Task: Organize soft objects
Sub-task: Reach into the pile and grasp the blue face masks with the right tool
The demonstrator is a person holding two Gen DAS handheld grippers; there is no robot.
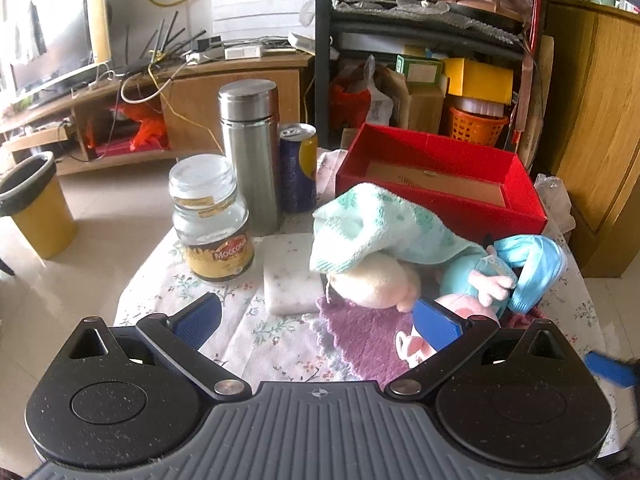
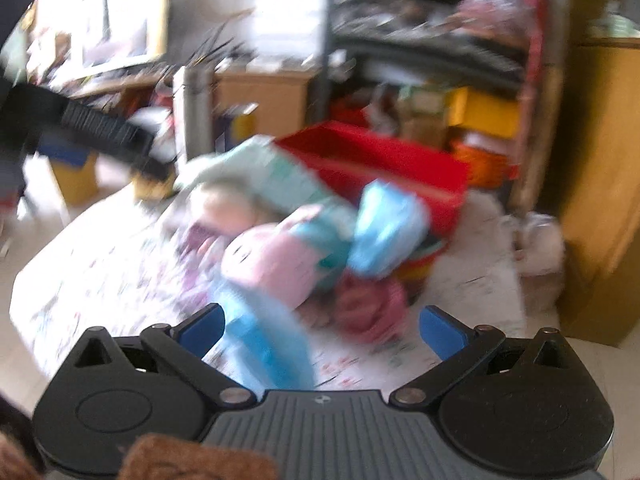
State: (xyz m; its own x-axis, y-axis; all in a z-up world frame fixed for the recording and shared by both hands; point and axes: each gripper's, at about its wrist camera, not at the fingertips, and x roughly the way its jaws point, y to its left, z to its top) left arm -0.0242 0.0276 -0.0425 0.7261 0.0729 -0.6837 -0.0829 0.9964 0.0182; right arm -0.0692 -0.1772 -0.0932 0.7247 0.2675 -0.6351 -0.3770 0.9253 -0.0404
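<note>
Left wrist view: a floral-clothed table (image 1: 276, 336) is seen carrying a red box (image 1: 444, 178) at the back, with the soft things heaped just before it — a green towel (image 1: 372, 228) draped over a cream plush (image 1: 376, 284), a pink doll (image 1: 492, 280) beside it, and a purple cloth (image 1: 360, 336) beneath. A flask (image 1: 250, 152), jar (image 1: 212, 216) and can (image 1: 298, 168) are stood to the left. Both the left gripper (image 1: 316, 322) and the right gripper (image 2: 322, 330) are held wide, gripping nothing; the right view is blurred.

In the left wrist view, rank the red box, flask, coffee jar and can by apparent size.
1. Red box
2. Flask
3. Coffee jar, though nearer the camera, so unsure against the flask
4. Can
</note>
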